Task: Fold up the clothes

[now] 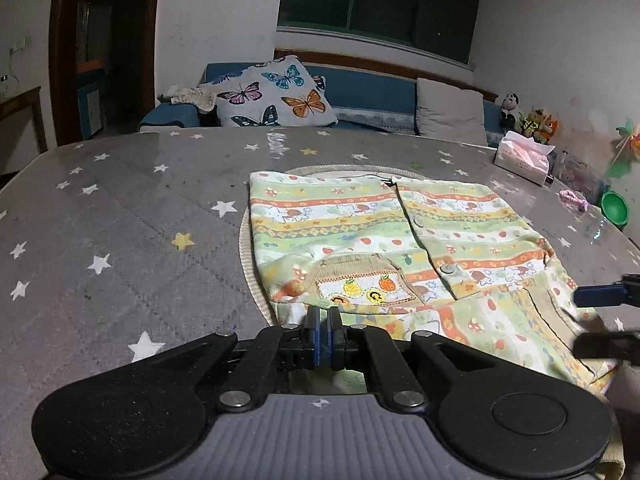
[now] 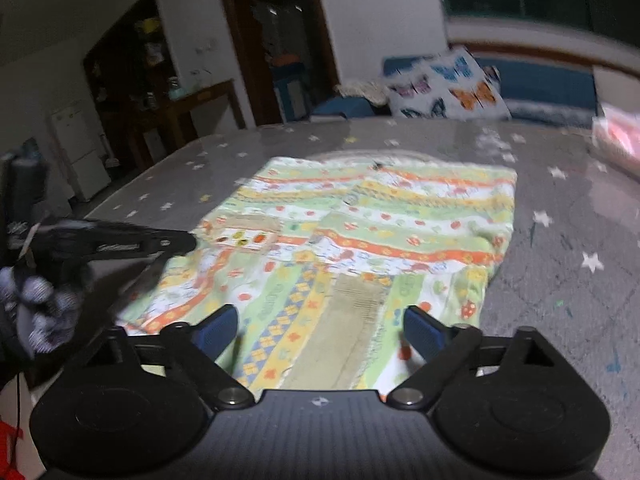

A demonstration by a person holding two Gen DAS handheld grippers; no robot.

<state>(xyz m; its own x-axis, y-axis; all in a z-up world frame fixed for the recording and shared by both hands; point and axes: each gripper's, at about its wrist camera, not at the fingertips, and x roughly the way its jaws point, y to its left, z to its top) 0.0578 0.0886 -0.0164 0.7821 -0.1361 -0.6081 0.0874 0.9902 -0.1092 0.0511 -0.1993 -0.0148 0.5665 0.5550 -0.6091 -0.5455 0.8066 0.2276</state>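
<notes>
A grey star-print table bears a round mat, tissue pack and green bowl

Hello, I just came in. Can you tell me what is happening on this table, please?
A person with a gripper in each hand is folding a small patterned children's garment on a table with a grey star-print cover. The left gripper is shut at the near edge of the garment and seems to pinch the fabric. The right gripper is open, above the folded sleeve part, holding nothing. The garment lies mostly flat, partly folded. A tissue box stands at the far right.
</notes>
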